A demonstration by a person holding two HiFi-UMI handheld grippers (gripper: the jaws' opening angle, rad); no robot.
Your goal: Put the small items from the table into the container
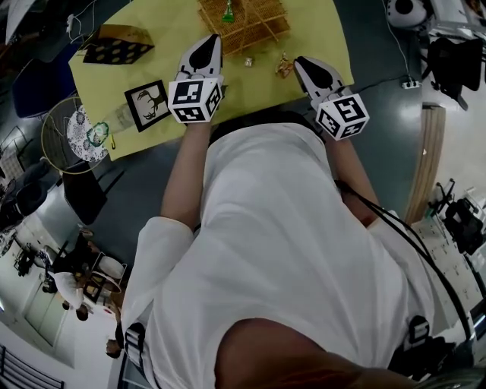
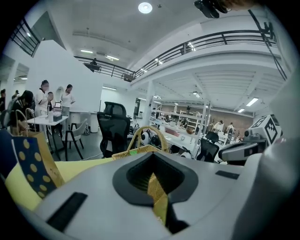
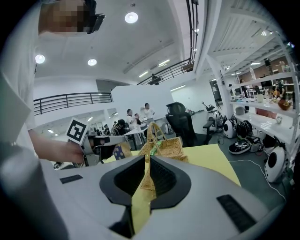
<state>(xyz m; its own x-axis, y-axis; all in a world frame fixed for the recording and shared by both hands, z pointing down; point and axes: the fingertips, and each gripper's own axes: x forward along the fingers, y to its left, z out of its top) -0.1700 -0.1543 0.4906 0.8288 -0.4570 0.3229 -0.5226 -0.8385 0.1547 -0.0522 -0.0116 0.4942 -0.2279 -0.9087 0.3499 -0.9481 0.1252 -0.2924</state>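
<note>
A wicker basket [image 1: 254, 23] with a handle stands at the far side of the yellow cloth [image 1: 152, 76], with a green item [image 1: 228, 11] inside it. It also shows ahead in the left gripper view [image 2: 125, 153] and the right gripper view [image 3: 168, 147]. A small pale item [image 1: 248, 62] and a golden-brown item [image 1: 283, 67] lie on the cloth in front of the basket. My left gripper [image 1: 209, 39] hovers at the basket's near-left corner, jaws shut [image 2: 153, 180], nothing seen between them. My right gripper [image 1: 298, 61] sits just right of the golden item, jaws shut [image 3: 145, 173] with only a thin slit.
A framed deer picture [image 1: 147, 103] lies left of the left gripper. A dotted paper bag [image 1: 118, 47] stands at the far left of the cloth, and a round dreamcatcher [image 1: 80, 135] hangs over its left corner. Office chairs and people are in the background.
</note>
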